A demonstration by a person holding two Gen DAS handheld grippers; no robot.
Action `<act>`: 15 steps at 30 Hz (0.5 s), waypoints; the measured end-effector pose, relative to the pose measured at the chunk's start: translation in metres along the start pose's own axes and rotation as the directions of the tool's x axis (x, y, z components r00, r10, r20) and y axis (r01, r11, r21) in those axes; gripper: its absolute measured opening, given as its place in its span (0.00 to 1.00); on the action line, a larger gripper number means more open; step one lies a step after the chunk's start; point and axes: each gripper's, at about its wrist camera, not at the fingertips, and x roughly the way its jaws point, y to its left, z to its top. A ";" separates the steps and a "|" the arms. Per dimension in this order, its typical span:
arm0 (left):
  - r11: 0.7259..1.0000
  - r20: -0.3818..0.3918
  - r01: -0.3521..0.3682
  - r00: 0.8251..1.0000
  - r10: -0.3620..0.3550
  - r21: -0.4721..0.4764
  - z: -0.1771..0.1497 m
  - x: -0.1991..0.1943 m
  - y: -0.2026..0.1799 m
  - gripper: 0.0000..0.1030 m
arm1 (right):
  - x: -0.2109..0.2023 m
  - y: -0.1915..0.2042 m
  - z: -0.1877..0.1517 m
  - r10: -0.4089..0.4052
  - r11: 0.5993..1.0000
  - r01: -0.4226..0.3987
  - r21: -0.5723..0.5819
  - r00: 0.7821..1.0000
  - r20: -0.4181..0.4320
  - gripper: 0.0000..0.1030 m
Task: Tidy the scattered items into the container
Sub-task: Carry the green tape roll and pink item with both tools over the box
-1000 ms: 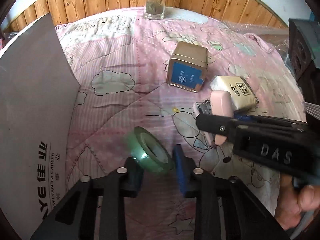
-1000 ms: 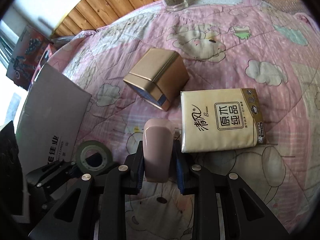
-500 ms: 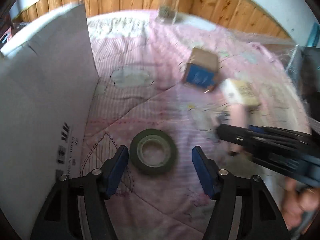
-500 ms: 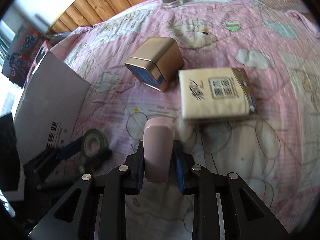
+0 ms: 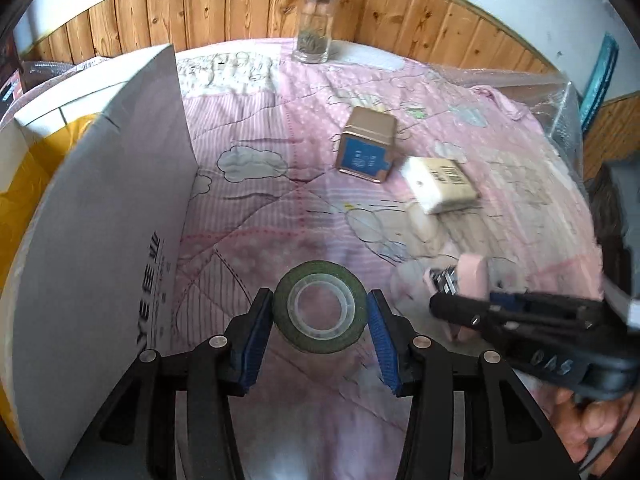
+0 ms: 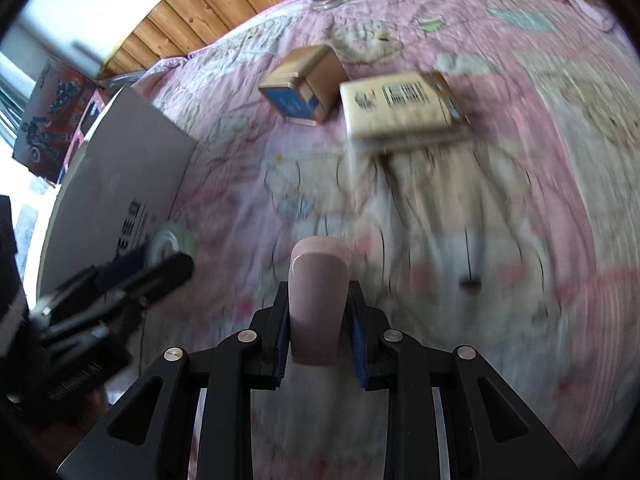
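Left wrist view: the left gripper [image 5: 320, 322] pinches the tape roll [image 5: 320, 306] across its outer rim beside the cardboard box [image 5: 100, 216]; the roll appears light and rigid, so this rim grip suits it. Right wrist view: the right gripper [image 6: 319, 322] clamps the pink stapler [image 6: 319, 300] by its flat sides above the quilt [image 6: 520, 200]; its smooth shell may slip.

Dark green tape roll [image 5: 320, 306] lies on a pink cartoon-printed quilt [image 5: 280, 184]; beyond it, a gold tin [image 5: 366, 148] with blue label; grey box [image 5: 108, 216] beside it.
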 end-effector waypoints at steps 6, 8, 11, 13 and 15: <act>0.999 0.014 0.039 0.999 -0.039 0.027 -0.019 -0.040 -0.013 0.47 | -0.020 0.012 -0.034 -0.003 1.000 0.003 -0.003 1.000 0.000 0.26; 0.998 0.018 0.052 0.998 -0.052 0.033 -0.024 -0.050 -0.017 0.47 | -0.025 0.017 -0.042 -0.004 1.000 0.004 -0.005 1.000 0.001 0.26; 0.997 0.020 0.073 0.997 -0.074 0.033 -0.035 -0.066 -0.018 0.47 | -0.032 0.025 -0.054 -0.001 1.000 0.001 -0.005 1.000 0.006 0.26; 0.996 0.020 0.087 0.996 -0.087 0.033 -0.041 -0.075 -0.018 0.47 | -0.037 0.031 -0.062 0.000 1.000 0.000 -0.003 1.000 0.009 0.26; 0.995 0.024 0.092 0.995 -0.093 0.031 -0.048 -0.085 -0.016 0.47 | -0.040 0.036 -0.069 0.000 1.000 0.000 -0.007 1.000 0.009 0.26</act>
